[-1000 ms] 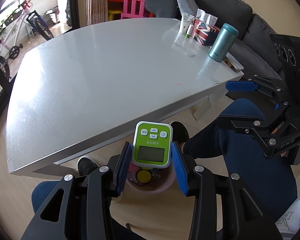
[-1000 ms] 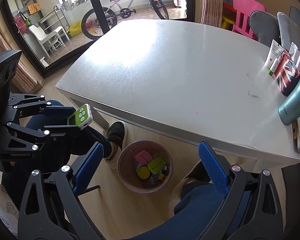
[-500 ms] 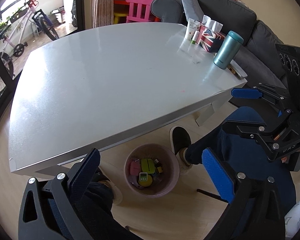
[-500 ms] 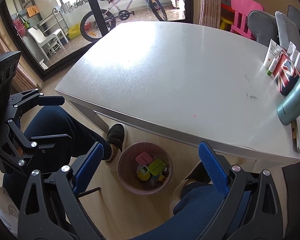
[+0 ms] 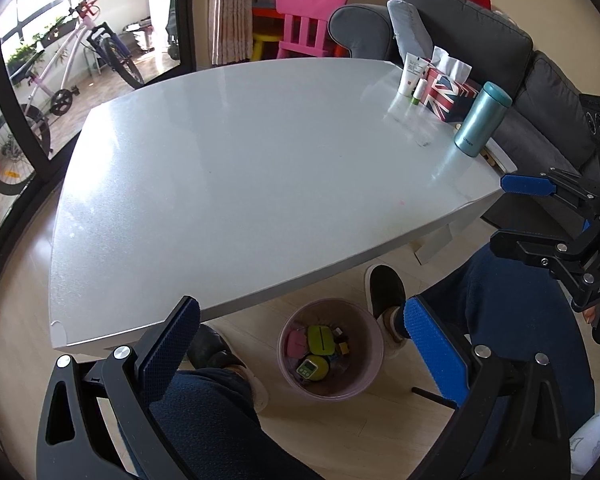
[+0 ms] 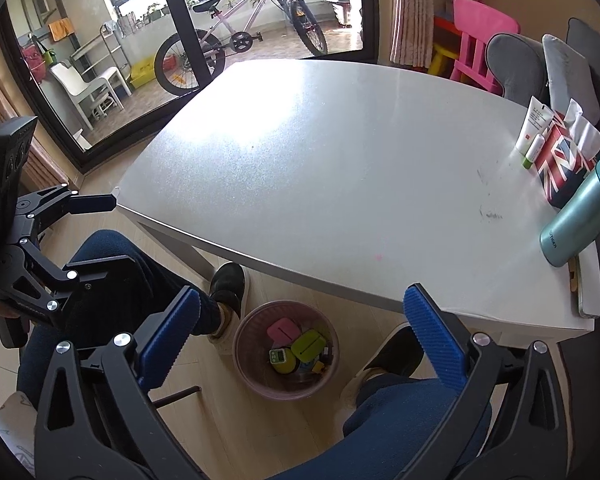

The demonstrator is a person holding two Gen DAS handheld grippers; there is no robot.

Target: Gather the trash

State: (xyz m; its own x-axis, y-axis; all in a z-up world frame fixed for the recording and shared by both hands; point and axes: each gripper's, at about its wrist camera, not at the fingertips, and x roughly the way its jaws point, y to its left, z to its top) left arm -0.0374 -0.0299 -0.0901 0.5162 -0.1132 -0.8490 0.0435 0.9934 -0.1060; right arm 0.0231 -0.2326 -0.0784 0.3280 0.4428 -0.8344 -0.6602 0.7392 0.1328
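Left tongs [image 5: 300,330] are spread wide and empty now, a second ago they were pinching the green timer [image 5: 307,368], which now sits in the pink bin [image 5: 364,376] on the floor. Right tongs [image 6: 300,326] are spread too, holding nothing. The counter [image 5: 260,160] looks cleared of trash, so probably nearly done.

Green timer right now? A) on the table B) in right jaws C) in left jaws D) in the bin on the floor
D: the green timer lies inside the pink bin on the floor, and both grippers are open and empty.
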